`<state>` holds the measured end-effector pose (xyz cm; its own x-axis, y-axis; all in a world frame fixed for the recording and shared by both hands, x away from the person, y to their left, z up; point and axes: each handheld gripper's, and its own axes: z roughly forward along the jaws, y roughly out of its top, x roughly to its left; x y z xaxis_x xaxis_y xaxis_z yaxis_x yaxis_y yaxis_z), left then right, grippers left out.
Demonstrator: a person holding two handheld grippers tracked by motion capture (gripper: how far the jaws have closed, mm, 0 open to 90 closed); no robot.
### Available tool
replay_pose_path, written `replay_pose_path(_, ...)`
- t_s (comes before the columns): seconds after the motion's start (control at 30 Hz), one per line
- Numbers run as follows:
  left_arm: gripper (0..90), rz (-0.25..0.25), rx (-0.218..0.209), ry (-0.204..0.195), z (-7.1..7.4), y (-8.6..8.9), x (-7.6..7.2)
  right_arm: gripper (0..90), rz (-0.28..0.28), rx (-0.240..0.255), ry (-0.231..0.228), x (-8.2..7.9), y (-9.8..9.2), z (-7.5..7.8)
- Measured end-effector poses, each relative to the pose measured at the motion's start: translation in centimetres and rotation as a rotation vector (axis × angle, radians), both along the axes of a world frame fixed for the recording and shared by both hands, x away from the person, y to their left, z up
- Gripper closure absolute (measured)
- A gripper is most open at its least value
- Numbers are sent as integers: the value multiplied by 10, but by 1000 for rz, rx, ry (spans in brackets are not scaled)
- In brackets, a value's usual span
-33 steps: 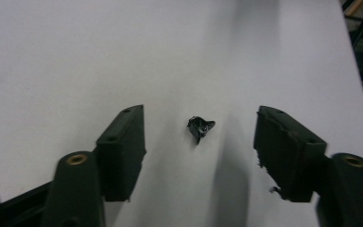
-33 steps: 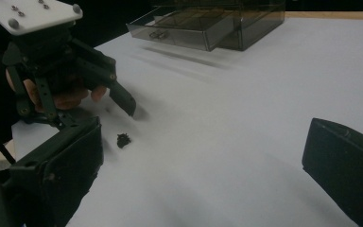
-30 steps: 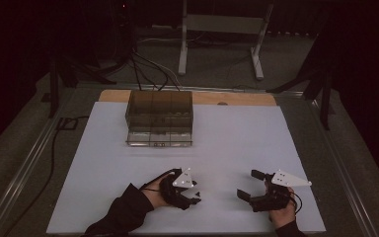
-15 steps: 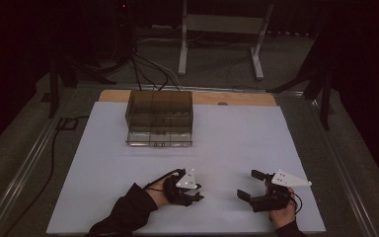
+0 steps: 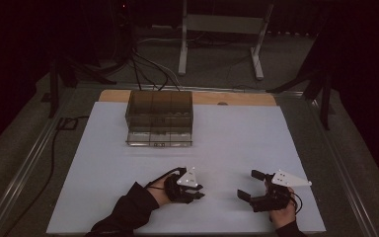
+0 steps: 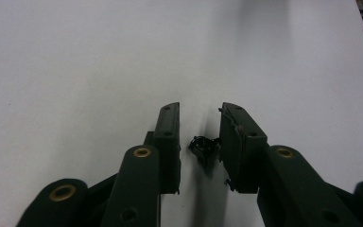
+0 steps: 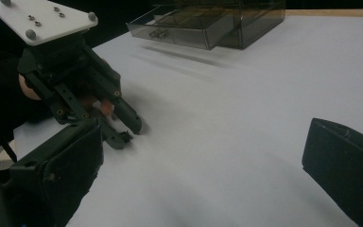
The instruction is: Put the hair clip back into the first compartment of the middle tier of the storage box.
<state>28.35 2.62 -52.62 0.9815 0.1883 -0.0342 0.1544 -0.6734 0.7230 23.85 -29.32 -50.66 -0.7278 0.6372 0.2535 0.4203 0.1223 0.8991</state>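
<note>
We see a white table top (image 5: 237, 148) with a wooden strip (image 5: 237, 98) along its far edge. On it rest a smoked clear drawer box (image 5: 160, 118) and a small black tangled object (image 6: 203, 146).

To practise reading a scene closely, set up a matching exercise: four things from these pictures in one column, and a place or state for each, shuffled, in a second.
Things:
1. left gripper
2. right gripper
3. smoky clear drawer box
4. small black object

Places or states:
A. at the far side of the white table top
B. jaws spread wide, nothing between them
C. lying on the table between two jaws
D. jaws drawn in close, around a small thing

Pairs: 1-D, 2-B, 3-A, 4-C
</note>
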Motion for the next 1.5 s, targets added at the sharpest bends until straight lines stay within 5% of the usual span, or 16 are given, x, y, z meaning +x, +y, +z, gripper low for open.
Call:
replay_pose_path(0.5,807,-23,-1,13,1,-2,-3,0,0,-3,-1,0,0,0)
replay_pose_path(1.5,807,50,-25,15,21,22,5,0,0,-4,2,-1,0,0)
